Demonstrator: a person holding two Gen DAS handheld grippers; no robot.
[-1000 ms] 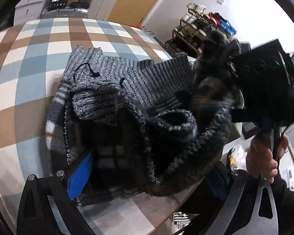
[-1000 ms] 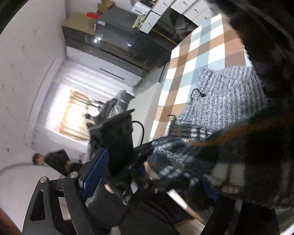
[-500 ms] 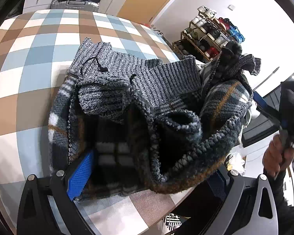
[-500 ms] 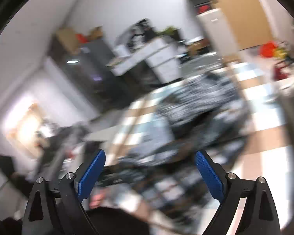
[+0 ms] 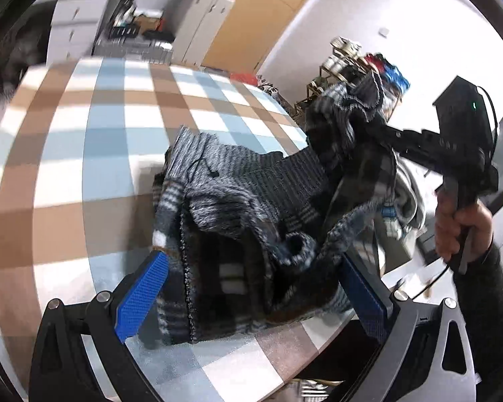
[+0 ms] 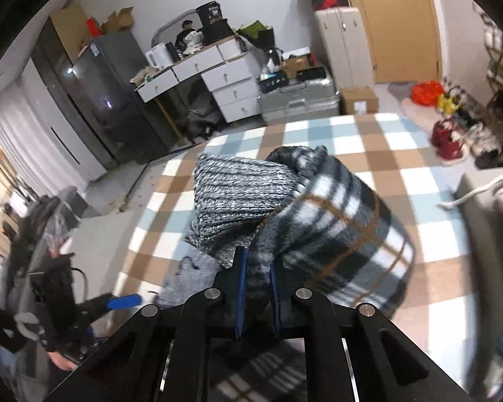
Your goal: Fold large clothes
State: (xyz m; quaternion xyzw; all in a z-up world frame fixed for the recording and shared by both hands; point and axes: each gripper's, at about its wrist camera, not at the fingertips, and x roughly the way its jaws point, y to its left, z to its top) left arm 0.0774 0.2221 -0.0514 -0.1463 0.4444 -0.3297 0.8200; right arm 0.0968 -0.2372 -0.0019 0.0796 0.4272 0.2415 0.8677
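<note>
A large garment of grey knit and dark plaid fleece (image 5: 251, 221) lies bunched on the checked tablecloth (image 5: 84, 154). My left gripper (image 5: 251, 298) is open, its blue pads on either side of the garment's near edge. My right gripper (image 6: 256, 288) is shut on a fold of the garment (image 6: 318, 211) and holds that part lifted above the table. In the left wrist view the right gripper (image 5: 362, 127) is at the upper right with plaid cloth hanging from it.
The table's near edge (image 5: 285, 345) runs just past the garment. A shoe rack (image 5: 358, 67) stands beyond the table at right. White drawers (image 6: 231, 83), a silver case (image 6: 298, 100) and a dark fridge (image 6: 97, 100) line the far wall.
My right gripper, open half a second ago, has shut on a fold of the garment and lifted it. My left gripper has stayed open at the garment's near edge.
</note>
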